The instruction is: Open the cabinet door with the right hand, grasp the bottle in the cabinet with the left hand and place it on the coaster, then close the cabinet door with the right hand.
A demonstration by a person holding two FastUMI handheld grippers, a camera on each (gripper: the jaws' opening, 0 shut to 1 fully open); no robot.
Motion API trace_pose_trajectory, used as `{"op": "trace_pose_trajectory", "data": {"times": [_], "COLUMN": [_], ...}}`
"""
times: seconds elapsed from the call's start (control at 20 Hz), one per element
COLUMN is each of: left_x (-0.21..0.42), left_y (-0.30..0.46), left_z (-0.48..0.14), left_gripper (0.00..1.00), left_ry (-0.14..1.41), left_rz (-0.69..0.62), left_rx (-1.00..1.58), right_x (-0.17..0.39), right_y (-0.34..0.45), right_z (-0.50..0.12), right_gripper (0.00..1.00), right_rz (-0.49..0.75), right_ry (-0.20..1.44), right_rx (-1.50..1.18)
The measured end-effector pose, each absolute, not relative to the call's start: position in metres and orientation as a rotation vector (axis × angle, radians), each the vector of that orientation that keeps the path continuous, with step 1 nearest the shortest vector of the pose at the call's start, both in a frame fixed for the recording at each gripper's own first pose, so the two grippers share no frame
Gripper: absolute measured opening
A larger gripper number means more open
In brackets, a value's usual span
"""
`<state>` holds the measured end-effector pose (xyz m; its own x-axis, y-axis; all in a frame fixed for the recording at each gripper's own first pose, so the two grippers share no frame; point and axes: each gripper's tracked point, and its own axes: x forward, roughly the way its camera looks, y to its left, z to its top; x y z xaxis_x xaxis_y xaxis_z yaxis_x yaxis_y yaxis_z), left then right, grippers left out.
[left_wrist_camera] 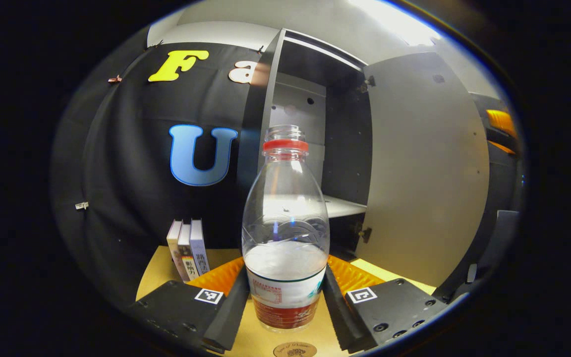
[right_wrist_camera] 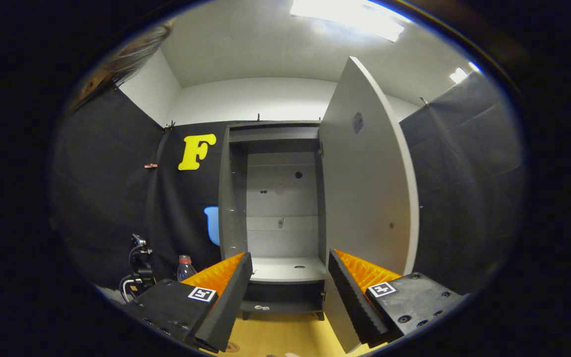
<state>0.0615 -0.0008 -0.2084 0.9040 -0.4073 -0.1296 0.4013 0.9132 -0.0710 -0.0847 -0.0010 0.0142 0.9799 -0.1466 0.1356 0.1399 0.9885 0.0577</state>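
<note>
- The left gripper [left_wrist_camera: 285, 292] pinched the bottle [left_wrist_camera: 285, 233] low on its label, above the coaster [left_wrist_camera: 294, 349]; a careless release risked toppling it, being tall and uncapped.
- The bottle was clear, red-collared, red-labelled, nearly empty.
- The right gripper [right_wrist_camera: 289, 292] hung spread and empty, facing the swung-wide cabinet door [right_wrist_camera: 365, 198]; it might clip its edge.

Tan table [left_wrist_camera: 166, 267], books [left_wrist_camera: 189, 250], coaster [left_wrist_camera: 294, 350], perhaps wooden

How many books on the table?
3. The books stand upright, side by side, at the table's back edge against the black cloth, left of the bottle in the left gripper view. The left gripper could hide more low down.
</note>
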Motion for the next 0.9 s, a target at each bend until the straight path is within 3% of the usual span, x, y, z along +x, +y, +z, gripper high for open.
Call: {"op": "trace_pose_trajectory", "data": {"times": [0.4, 0.9], "left_x": [0.013, 0.003], "left_y": [-0.009, -0.026], "left_z": [-0.316, -0.387], "left_gripper": [0.76, 0.76], "left_ry": [0.187, 0.201], "left_rz": [-0.489, -0.514], "left_rx": [-0.085, -0.101], "right_x": [-0.050, -0.037], "right_y": [0.001, 0.014], "right_z": [-0.039, -0.111], "right_gripper": [0.95, 0.95], "right_rz": [-0.196, -0.163], "right_ry": [-0.039, 0.128], "right_rx": [0.050, 0.038]}}
